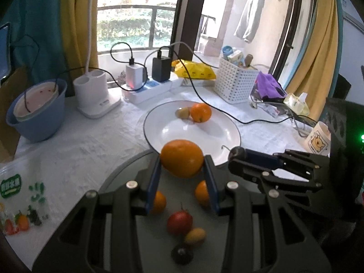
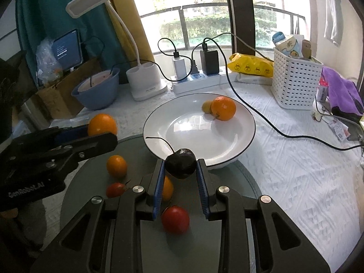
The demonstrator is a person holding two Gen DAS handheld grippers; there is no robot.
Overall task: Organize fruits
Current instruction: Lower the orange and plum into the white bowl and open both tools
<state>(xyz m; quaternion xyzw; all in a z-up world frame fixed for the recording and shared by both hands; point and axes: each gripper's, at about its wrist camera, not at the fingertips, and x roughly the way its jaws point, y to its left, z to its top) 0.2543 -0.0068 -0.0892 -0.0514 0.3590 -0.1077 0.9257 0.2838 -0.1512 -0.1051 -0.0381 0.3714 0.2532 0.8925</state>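
Observation:
My left gripper (image 1: pixel 182 159) is shut on a large orange (image 1: pixel 182 158) and holds it above the grey round tray (image 1: pixel 127 170), near the white plate's (image 1: pixel 177 134) front rim. My right gripper (image 2: pixel 180 166) is shut on a dark cherry-like fruit (image 2: pixel 180 162) with a long stem, just before the white plate (image 2: pixel 182 134). The plate holds an orange (image 2: pixel 223 108) and a small yellow-green fruit (image 2: pixel 206 107). On the grey tray (image 2: pixel 86 182) lie small oranges (image 2: pixel 116 165), a small red fruit (image 2: pixel 116 190) and a red tomato-like fruit (image 2: pixel 175 219).
A black cable (image 2: pixel 250 111) crosses the white cloth right of the plate. Behind stand a power strip (image 2: pixel 200 79), a lamp base (image 2: pixel 145 82), a blue bowl (image 2: pixel 97 93) and a white basket (image 2: pixel 295 84). A fruit bag (image 1: pixel 20 200) lies at left.

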